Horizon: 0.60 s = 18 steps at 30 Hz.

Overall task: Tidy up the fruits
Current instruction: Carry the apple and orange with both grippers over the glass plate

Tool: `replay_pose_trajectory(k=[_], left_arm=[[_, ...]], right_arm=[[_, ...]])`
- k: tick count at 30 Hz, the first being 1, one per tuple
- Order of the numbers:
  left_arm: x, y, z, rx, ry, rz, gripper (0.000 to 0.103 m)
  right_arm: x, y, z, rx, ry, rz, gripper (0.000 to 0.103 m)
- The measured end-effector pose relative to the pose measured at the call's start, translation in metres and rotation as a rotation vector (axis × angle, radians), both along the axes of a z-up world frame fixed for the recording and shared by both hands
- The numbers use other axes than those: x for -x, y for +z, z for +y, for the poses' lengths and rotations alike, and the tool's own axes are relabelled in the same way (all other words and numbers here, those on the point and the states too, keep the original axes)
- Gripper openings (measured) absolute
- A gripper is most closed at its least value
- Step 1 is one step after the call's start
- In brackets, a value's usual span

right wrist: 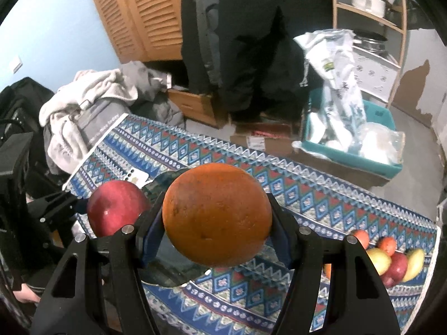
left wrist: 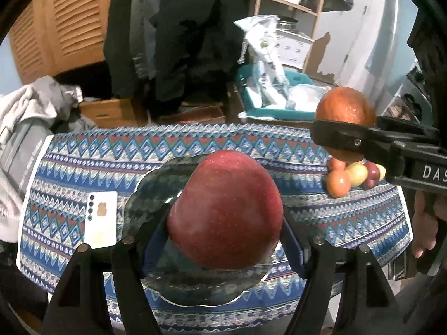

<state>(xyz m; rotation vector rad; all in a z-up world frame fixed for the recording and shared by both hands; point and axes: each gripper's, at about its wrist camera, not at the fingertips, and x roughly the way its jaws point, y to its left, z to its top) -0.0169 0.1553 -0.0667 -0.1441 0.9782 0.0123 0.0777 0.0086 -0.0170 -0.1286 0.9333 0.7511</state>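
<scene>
Left wrist view has the left tongs (left wrist: 225, 237) clamped on a red apple (left wrist: 225, 212), held above a dark glass plate (left wrist: 156, 192) on the counter (left wrist: 195, 145). Only this view shows the whole white phone (left wrist: 101, 219), lying just beside the plate's left rim. Right wrist view has the right tongs (right wrist: 216, 231) closed around an orange (right wrist: 216, 215), above the plate's right rim, and shows the loose fruit pile (right wrist: 391, 259) at the counter's right edge more fully.
</scene>
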Motion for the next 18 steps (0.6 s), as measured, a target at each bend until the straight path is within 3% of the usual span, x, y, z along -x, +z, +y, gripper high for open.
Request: replay_pose_trajectory(k=[10, 18], left_arm=[[-0.001, -0.034, 0.037, 0.006, 0.055, 0.073, 0.075], [-0.005, -0.069, 0.053, 0.013, 0.090, 0.185, 0.075]], right_arm=[[-0.011, -0.045, 0.044, 0.028, 0.052, 0.111, 0.066], [-0.007, -0.083, 0.071, 0.080, 0.100, 0.194, 0.066]])
